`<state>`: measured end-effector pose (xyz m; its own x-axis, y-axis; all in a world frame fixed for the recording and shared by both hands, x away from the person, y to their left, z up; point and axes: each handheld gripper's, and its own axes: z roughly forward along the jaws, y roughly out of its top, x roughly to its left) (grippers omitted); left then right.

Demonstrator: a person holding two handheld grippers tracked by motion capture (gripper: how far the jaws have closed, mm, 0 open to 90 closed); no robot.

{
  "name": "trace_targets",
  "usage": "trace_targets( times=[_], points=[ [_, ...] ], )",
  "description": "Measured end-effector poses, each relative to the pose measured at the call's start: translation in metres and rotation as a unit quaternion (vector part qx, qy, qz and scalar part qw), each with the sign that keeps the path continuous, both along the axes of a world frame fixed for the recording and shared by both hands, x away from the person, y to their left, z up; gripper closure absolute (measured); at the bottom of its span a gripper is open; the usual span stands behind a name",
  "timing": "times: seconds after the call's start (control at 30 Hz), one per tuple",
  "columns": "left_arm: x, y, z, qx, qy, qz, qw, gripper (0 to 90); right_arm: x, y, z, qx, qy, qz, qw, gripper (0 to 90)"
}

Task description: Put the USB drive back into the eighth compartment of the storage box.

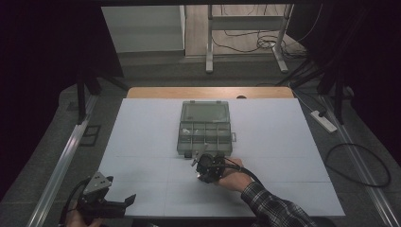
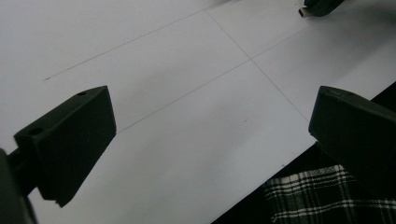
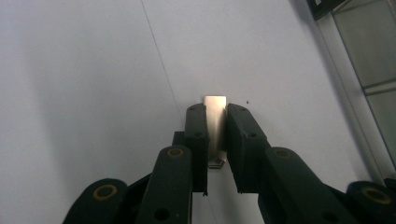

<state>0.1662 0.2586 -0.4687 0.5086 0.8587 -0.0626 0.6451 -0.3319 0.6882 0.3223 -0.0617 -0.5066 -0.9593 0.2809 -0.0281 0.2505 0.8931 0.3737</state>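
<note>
The desk (image 1: 142,142), under a pale sheet scored by thin grid lines, is the largest thing in the high view. Near its middle, toward twelve o'clock from the person, sits a clear plastic organiser box (image 1: 205,126), its lid tilted open at the far side and its small compartments facing up; what lies in them is too small to tell. The right gripper view catches just a corner of this box (image 3: 369,70) at two o'clock.

At five o'clock of the desk a plaid sleeve (image 1: 274,208) reaches in, carrying the right claw (image 1: 201,165) to a spot just beside the near edge of the box. From above, what it holds is little more than a small pale glint. The right gripper view makes it plain: the two black jaws press from either side on a small flat metal piece (image 3: 215,116), bright and upright, whose top edge stands clear above the pads (image 3: 198,126) over the bare sheet.

At seven o'clock of the desk the left claw (image 1: 127,201) hangs at the near edge. The left gripper view shows its jaws well apart with nothing between them, only lined sheet and a patch of plaid cloth (image 2: 308,200) at five o'clock.
</note>
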Motion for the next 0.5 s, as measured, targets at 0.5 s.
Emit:
trace_targets(
  times=[0.5],
  points=[
    [0.0004, 0.0001, -0.0002, -0.002, 0.002, 0.001, 1.0, 1.0, 0.0039, -0.007, 0.0088, 0.041, 0.021, -0.016, 0.9988, 78.7]
  ],
)
